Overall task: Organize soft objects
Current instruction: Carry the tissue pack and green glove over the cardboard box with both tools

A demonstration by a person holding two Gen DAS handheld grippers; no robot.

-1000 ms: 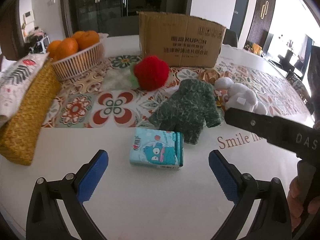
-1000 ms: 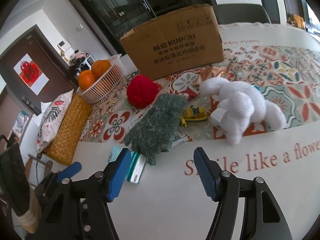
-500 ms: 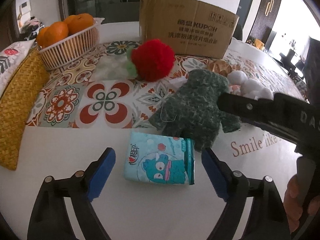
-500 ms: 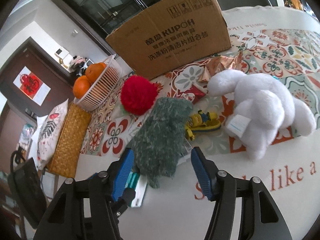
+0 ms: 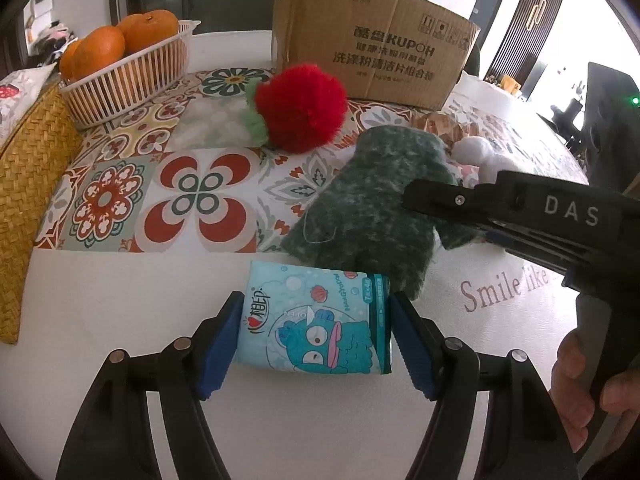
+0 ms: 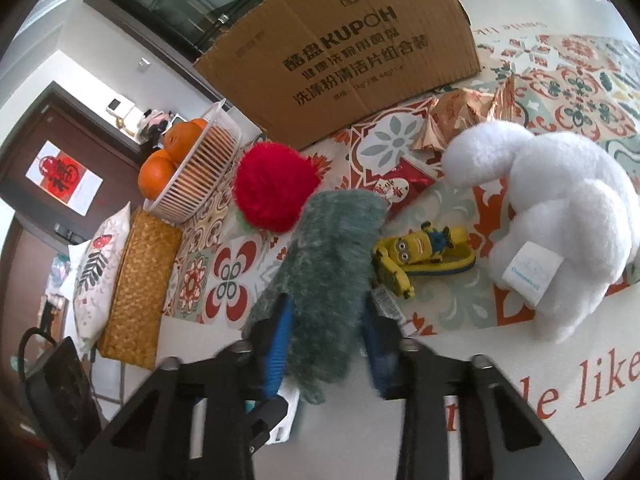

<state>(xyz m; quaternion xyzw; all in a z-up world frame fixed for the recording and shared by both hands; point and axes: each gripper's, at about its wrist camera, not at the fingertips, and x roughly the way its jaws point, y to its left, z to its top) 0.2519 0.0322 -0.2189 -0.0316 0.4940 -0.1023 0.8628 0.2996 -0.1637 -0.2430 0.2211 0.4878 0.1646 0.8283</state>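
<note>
A white surface [image 5: 100, 292] with a patterned tile mat carries a cardboard box [image 5: 368, 40], a red pompom [image 5: 304, 108] and a white plush [image 6: 560, 216]. The left hand-held gripper [image 5: 316, 338] is closing, pads at both ends of a blue tissue pack [image 5: 316, 320] lying near the front edge. The right hand-held gripper [image 6: 326, 340] is closing onto the green fuzzy glove [image 6: 332, 264], squeezing its near end.
</note>
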